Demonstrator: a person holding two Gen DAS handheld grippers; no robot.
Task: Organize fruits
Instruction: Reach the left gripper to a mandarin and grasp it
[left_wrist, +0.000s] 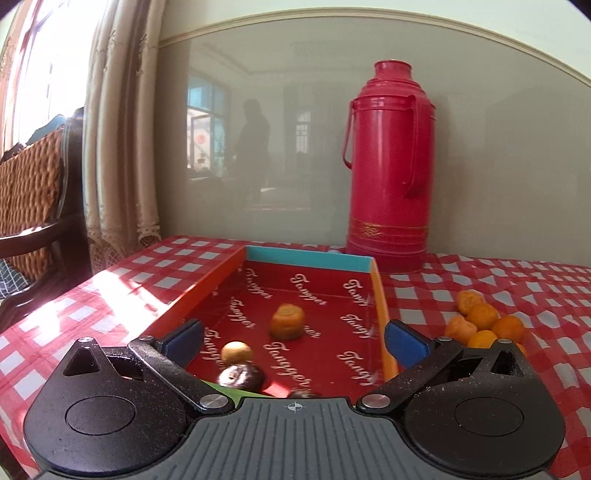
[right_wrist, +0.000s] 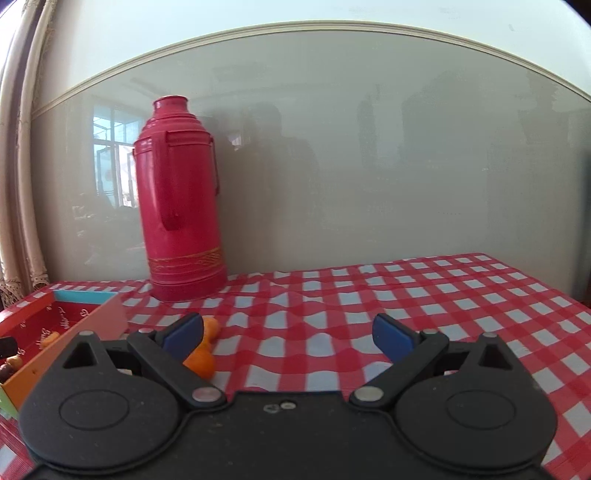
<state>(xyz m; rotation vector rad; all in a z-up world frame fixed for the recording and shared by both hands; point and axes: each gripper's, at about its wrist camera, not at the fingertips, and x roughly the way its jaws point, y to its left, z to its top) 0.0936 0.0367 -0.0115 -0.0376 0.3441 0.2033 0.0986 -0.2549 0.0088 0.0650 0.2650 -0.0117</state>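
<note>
Both claws wide apart, holding nothing.
Left claw (left_wrist: 293, 338) hovers over the shallow red cardboard tray (left_wrist: 380, 295); right claw (right_wrist: 288, 332) above the red-checked bench (right_wrist: 369, 295).

Your left gripper (left_wrist: 293, 338), black with blue-padded fingers (left_wrist: 404, 341), is held level with its jaws spread wide and nothing between them. Your right gripper (right_wrist: 288, 334) is likewise level, spread wide and holding nothing.

Left hand-held gripper (left_wrist: 293, 339): black speckled plastic arms, blue pads on the fingertips (left_wrist: 404, 341), silver round screws at the pivots, grey ribbed body with a small crosshair mark. Right hand-held gripper (right_wrist: 288, 332): same black arms, blue pads, silver screws, plain black body.
</note>
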